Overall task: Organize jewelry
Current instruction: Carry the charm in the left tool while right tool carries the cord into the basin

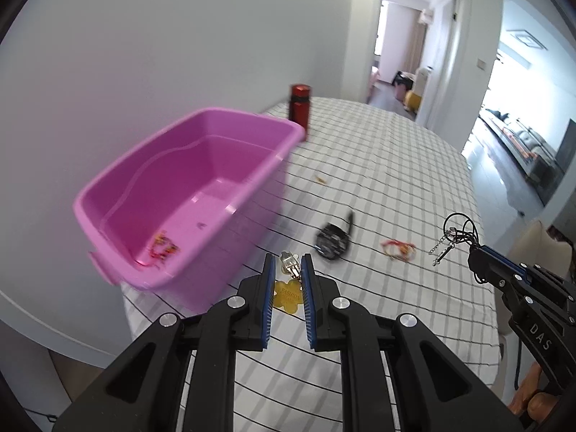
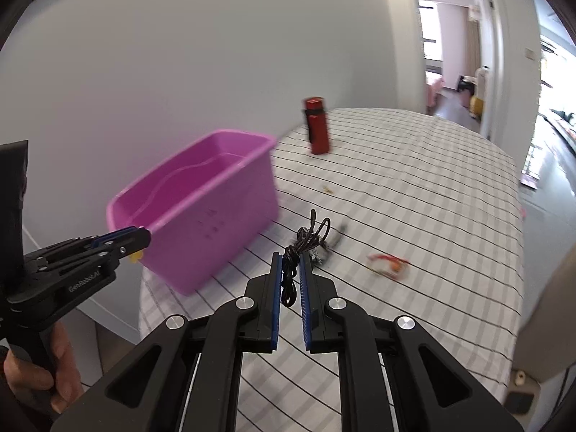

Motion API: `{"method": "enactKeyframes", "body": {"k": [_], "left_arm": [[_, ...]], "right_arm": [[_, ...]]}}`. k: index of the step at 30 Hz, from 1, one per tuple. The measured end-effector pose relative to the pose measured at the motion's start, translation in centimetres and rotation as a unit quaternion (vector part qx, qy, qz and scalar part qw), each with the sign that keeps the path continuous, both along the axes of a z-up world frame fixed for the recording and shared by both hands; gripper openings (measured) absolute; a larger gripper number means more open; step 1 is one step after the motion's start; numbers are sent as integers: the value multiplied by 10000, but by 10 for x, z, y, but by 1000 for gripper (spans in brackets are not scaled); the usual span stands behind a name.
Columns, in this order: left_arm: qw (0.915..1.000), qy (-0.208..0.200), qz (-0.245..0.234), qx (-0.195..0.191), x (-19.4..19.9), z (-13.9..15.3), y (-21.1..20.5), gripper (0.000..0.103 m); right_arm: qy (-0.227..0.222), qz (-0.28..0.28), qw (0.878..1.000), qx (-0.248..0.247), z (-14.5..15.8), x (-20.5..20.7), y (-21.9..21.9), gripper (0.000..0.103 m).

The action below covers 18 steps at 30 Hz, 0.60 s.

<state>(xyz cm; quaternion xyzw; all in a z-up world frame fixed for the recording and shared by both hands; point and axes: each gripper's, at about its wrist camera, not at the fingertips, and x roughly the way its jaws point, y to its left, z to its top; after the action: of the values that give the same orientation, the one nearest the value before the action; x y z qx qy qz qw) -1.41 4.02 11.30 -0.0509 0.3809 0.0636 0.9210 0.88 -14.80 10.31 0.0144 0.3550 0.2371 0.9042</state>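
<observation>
Left tool (image 1: 288,268) pinching gold-tagged keychain (image 1: 287,297), tilted down.

Home interior: white-walled room, checked-cloth-covered surface (image 1: 396,165), open doorway (image 1: 414,36) to bedroom, living area with grey sofa (image 1: 529,140).

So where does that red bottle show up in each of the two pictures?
Left wrist view: the red bottle stands top centre, just behind the pink bin's far corner.
Right wrist view: the red bottle stands upper centre, right of the pink bin, clear of it.
Shared landmark: the pink bin on the checked tablecloth.
</observation>
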Motion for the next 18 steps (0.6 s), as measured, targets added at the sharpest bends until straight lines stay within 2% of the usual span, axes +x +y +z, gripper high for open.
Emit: {"method": "enactKeyframes", "body": {"k": [9,13,18], "left_arm": [[9998,-108,133,142,32,18,93,15],[9998,20,181,76,54,11,135,15],[9996,213,178,-19,82,-6,171,15]], "right_arm": [[-101,518,9986,22,24,36,114,10],[-21,687,9976,127,29,58,164,10],[279,714,9970,90,16,87,212,10]]}}
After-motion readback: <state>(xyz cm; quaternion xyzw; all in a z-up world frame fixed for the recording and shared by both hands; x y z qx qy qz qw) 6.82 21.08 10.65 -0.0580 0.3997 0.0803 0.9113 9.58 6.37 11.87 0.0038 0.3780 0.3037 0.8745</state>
